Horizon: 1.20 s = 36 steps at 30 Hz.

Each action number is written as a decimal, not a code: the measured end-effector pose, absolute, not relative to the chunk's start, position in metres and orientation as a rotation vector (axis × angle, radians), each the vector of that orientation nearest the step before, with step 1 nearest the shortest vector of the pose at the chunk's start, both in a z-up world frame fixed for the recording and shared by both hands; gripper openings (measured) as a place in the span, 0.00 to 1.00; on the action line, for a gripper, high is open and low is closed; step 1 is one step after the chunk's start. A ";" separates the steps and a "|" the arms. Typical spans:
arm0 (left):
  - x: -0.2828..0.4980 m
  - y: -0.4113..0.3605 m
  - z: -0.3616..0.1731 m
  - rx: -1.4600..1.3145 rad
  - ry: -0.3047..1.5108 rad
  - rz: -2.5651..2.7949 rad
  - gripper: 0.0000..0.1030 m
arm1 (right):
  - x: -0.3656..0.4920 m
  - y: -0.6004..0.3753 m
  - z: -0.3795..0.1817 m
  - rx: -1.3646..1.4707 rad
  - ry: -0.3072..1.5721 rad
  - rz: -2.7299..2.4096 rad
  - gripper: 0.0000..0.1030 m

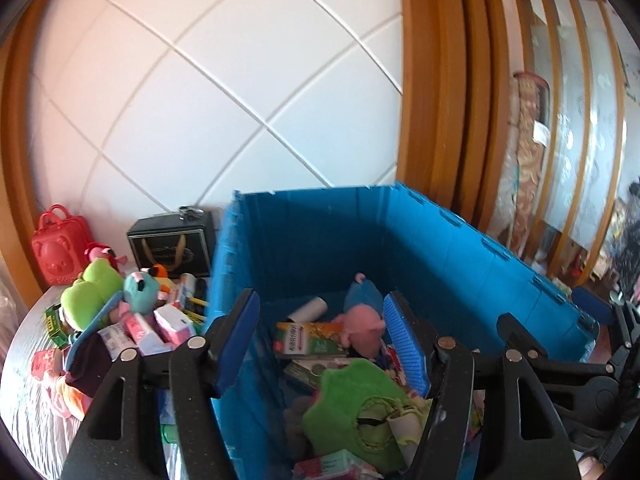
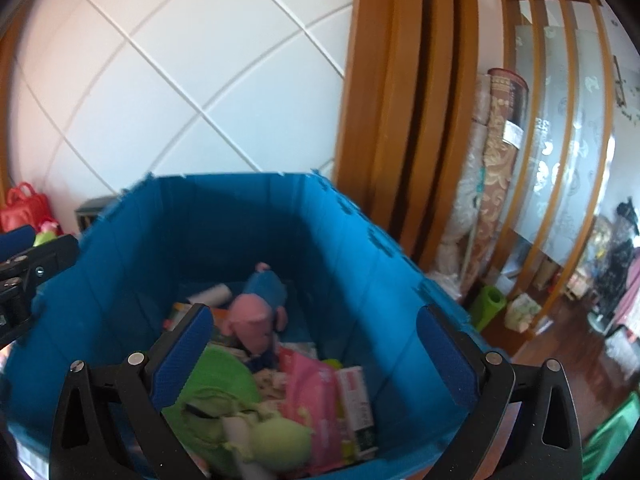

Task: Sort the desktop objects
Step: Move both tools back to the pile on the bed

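A blue plastic crate [image 1: 320, 232] stands open in front of both grippers. Inside it lie a pink pig plush in a blue dress [image 1: 362, 326], a green plush [image 1: 352, 404], a green and orange carton [image 1: 308, 338] and a white roll [image 1: 308, 308]. My left gripper [image 1: 318, 320] hangs open over the crate's left wall, with nothing between its blue pads. In the right wrist view the crate [image 2: 224, 220] holds the same pig plush [image 2: 256, 320], the green plush [image 2: 248, 420] and a pink packet [image 2: 312, 400]. My right gripper [image 2: 316, 332] is open wide above them and holds nothing.
Left of the crate, a table with a grey cloth [image 1: 28, 400] carries a heap: a green frog plush [image 1: 94, 292], a teal plush [image 1: 142, 288], pink boxes [image 1: 176, 322], a red toy bag [image 1: 60, 246] and a black box [image 1: 172, 246]. A wooden door frame [image 2: 404, 120] rises behind.
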State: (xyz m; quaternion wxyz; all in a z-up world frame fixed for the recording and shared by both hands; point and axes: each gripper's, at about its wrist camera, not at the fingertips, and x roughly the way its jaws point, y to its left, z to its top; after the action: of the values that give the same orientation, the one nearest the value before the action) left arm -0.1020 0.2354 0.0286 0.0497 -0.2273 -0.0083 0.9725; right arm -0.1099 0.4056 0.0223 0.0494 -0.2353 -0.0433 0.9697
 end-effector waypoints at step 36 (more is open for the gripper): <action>-0.101 -0.098 -0.116 -1.273 -0.110 3.191 0.62 | -0.091 0.088 -0.008 -0.764 -0.246 3.430 1.00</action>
State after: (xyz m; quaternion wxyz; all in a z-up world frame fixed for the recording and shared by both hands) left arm -0.1012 -0.0984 -0.1158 -0.1471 -0.3663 -0.0317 0.9183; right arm -0.0912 0.0878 -0.0084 -0.1894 -0.2129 -0.0684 0.9561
